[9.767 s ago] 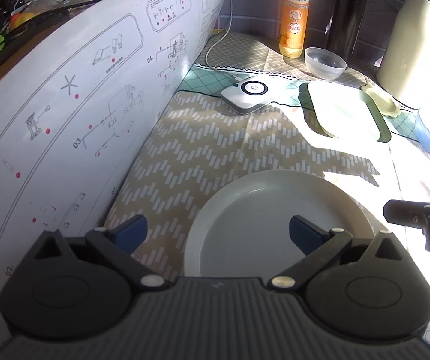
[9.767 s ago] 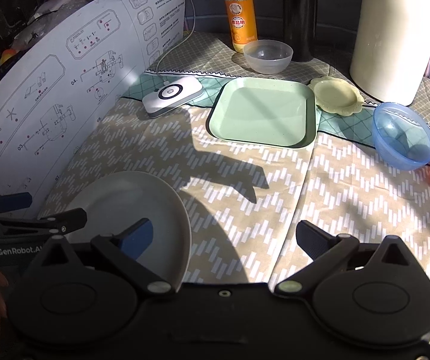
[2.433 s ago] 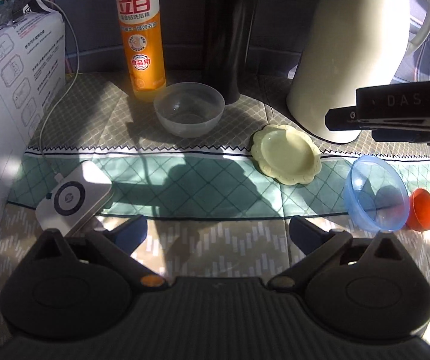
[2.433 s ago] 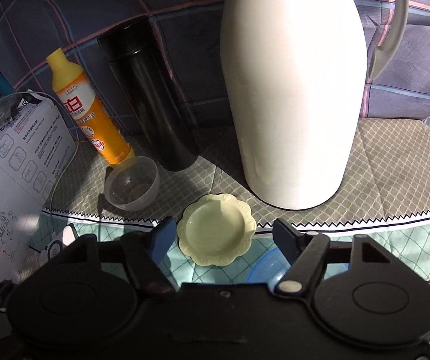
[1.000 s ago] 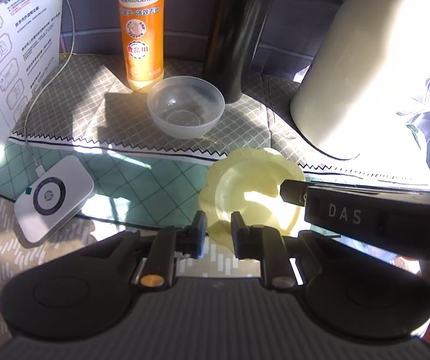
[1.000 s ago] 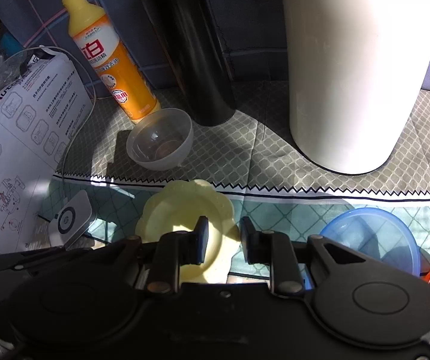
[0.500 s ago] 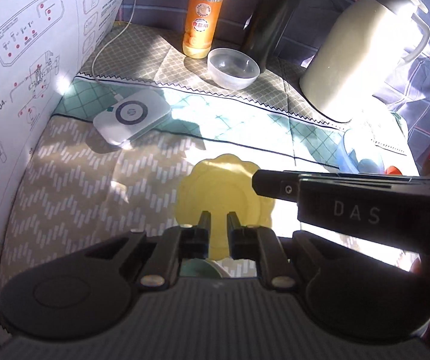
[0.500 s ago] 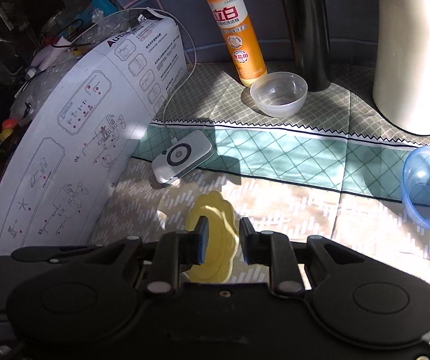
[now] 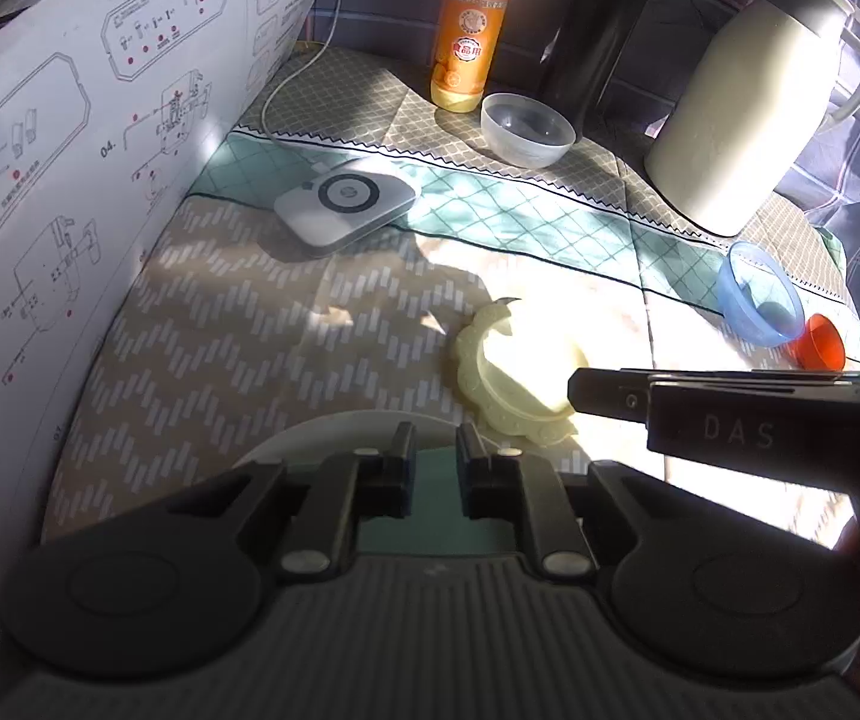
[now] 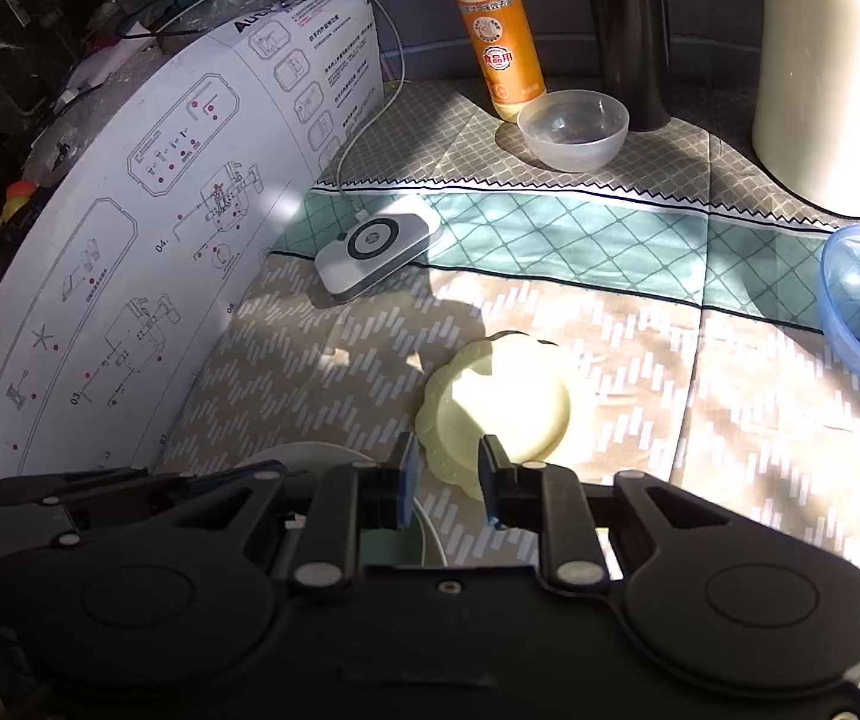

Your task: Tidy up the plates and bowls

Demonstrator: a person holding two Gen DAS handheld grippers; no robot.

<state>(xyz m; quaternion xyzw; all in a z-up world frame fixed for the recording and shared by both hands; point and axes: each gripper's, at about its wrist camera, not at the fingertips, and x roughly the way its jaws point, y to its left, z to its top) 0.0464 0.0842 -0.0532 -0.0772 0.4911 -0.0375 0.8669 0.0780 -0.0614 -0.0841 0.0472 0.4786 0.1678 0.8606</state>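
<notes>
Roughly midway: right gripper [image 10: 446, 483] clamps the scalloped yellow dish [image 10: 499, 405] above the grey plate [image 9: 321, 429] and green plate [image 9: 433, 474]; left gripper [image 9: 434, 468] nearly closed, empty. Clear bowl [image 9: 527, 129], blue bowl [image 9: 760, 300], orange cup [image 9: 821, 341] not yet gathered.

Home setting, a dining or kitchen table: patterned tablecloth [image 10: 550, 312] under the gripper, orange dish-soap bottle [image 10: 499, 30], cream thermos jug [image 9: 748, 108] and black flask [image 9: 598, 30] far ahead, plastic bowls [image 10: 574, 129] nearby. Printed instruction carton [image 10: 147, 252] to the left, household clutter behind it.
</notes>
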